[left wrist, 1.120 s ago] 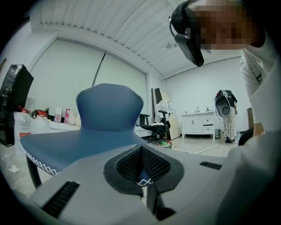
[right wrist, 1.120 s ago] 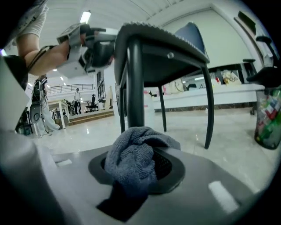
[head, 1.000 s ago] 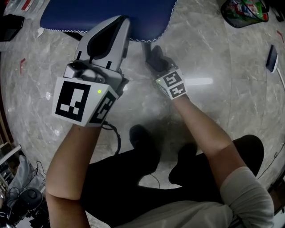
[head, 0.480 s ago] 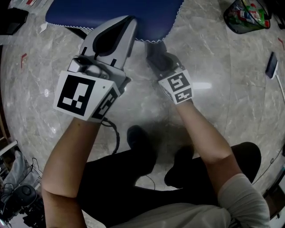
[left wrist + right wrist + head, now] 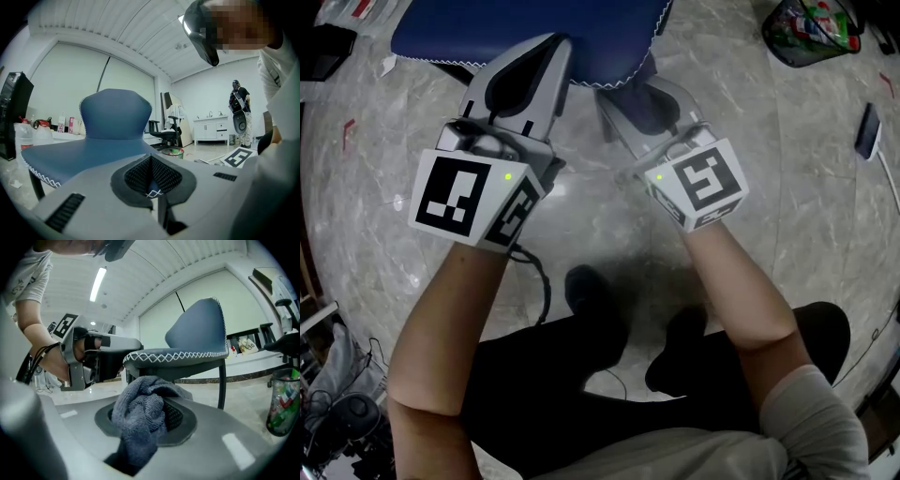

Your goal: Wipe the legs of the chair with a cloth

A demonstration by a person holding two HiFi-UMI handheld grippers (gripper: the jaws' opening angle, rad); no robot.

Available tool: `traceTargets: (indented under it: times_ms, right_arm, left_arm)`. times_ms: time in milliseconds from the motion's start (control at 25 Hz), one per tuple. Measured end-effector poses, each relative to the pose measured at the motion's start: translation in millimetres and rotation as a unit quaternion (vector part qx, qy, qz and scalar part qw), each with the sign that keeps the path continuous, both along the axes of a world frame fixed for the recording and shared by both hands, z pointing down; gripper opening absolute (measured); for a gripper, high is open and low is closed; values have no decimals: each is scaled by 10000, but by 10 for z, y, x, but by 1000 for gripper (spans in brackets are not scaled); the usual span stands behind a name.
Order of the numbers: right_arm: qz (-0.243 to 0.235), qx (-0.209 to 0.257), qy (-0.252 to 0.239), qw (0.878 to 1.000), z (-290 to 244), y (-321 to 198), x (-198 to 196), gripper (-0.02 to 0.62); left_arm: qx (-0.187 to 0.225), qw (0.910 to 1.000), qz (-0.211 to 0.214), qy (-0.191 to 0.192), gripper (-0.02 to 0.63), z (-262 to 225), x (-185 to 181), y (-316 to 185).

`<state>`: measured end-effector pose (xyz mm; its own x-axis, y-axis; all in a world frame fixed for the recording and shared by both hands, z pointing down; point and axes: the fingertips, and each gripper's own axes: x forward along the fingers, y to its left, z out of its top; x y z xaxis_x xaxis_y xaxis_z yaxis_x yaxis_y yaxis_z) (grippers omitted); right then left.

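Observation:
The blue chair seat (image 5: 516,23) with white zigzag stitching fills the top of the head view. My left gripper (image 5: 551,52) points at its front edge and is shut on that stitched edge (image 5: 152,191). My right gripper (image 5: 645,94) sits just right of it, below the seat's front corner, shut on a bunched grey cloth (image 5: 138,420). The cloth (image 5: 645,111) spills out over the pads. In the right gripper view the seat (image 5: 178,355) is just above the cloth, and a thin dark chair leg (image 5: 221,380) stands behind to the right, apart from the cloth.
A mesh bin (image 5: 814,28) of colourful rubbish stands on the marble floor at the far right, also seen as the bin (image 5: 283,401). A dark flat object (image 5: 866,131) lies near it. My legs and shoes (image 5: 591,291) are below. Another person (image 5: 240,112) stands far off.
My right gripper has risen and shifted right with the cloth, coming up from low beside the chair leg to just under the seat corner. The left gripper has stayed at the seat edge.

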<state>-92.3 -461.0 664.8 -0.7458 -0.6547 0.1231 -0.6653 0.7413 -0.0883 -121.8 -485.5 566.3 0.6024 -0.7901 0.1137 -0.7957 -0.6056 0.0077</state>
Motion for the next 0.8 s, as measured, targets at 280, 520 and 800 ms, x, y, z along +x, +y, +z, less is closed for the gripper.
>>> traceTargets:
  times_ms: [280,520,800]
  right_arm:
    - [2,7,-40,10000,17,37,41,106]
    - [-28,50,-68,10000,-29,64,45,103]
    - [-42,67,-54,10000,-46,83,69,101]
  left_arm:
    - [-34,10000,7,-17,6,7,9,7]
    - [-17,10000,-11,-38,6,-3,4,5]
    - [-33,10000,-39,-4,6,0,20,15]
